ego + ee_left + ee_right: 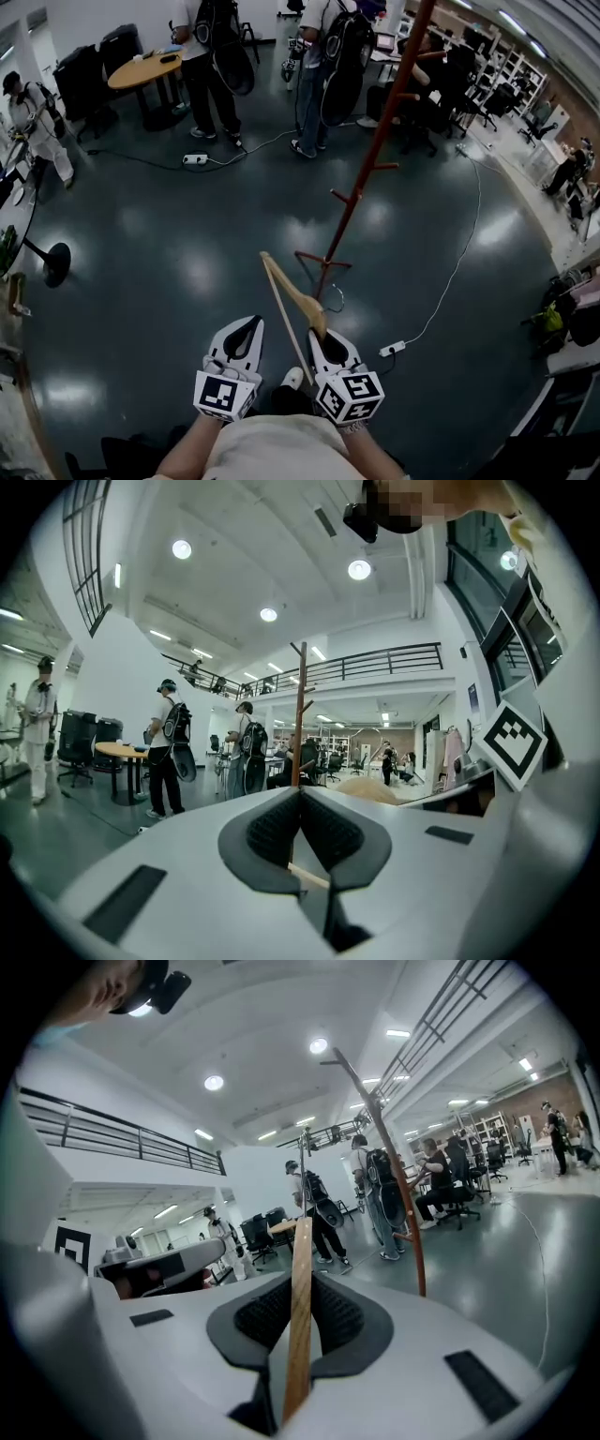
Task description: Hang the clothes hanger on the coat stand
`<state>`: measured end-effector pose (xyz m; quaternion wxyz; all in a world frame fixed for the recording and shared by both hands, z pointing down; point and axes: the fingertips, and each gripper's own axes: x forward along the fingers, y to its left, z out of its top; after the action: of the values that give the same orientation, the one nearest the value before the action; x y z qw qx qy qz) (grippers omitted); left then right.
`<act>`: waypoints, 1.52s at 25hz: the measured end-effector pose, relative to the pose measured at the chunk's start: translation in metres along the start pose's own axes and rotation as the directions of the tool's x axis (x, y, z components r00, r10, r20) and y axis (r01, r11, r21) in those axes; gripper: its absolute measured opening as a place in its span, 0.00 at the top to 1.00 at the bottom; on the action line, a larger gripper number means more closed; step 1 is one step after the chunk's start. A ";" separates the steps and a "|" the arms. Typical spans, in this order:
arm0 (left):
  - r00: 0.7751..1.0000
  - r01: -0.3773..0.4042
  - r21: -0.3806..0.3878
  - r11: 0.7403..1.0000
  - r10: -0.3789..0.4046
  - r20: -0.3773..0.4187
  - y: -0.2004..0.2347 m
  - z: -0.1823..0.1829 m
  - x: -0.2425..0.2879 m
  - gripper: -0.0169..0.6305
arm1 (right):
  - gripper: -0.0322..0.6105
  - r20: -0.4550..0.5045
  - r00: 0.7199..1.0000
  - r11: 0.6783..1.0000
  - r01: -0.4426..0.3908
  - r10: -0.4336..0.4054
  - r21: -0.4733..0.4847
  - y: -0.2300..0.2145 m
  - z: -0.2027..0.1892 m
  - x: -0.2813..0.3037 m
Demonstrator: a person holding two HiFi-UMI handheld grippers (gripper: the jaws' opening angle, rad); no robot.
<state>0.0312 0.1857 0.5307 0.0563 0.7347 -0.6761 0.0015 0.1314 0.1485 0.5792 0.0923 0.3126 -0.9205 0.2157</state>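
Observation:
A light wooden clothes hanger [292, 298] is held low in front of me, its lower bar [299, 1316] clamped between the jaws of my right gripper [319, 337], which is shut on it. Its metal hook [335, 298] points toward the coat stand. That stand is a tall red-brown pole [375, 150] with short pegs, rising from a foot [323, 264] just beyond the hanger. It also shows in the left gripper view [300, 714] and the right gripper view [398, 1194]. My left gripper [249, 328] sits beside the hanger's left, jaws shut with nothing between them [300, 797].
Two people with backpacks [211, 56] stand at the back near a round wooden table [145, 70]. A white cable and power strip [392, 349] lie on the dark floor to the stand's right. Another strip [195, 159] lies farther back. Office chairs and desks line the right side.

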 end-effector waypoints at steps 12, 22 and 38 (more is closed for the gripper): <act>0.999 0.035 0.034 0.999 -0.036 0.010 0.019 0.031 0.109 0.95 | 0.84 0.057 0.997 0.998 0.056 -0.053 -0.038 -0.058 0.086 0.058; 0.977 0.215 0.032 0.976 -0.215 0.007 0.089 0.058 0.253 0.95 | 0.84 0.050 0.972 0.973 0.229 -0.229 0.009 -0.105 0.146 0.161; 0.945 0.321 0.088 0.943 -0.325 0.032 0.178 0.139 0.390 0.95 | 0.84 0.110 0.924 0.931 0.364 -0.365 0.033 -0.130 0.269 0.275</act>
<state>-0.1223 -0.2280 0.4373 0.0100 0.8372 -0.5468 0.0030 -0.0144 -0.2134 0.4675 0.0759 0.4906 -0.8488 0.1821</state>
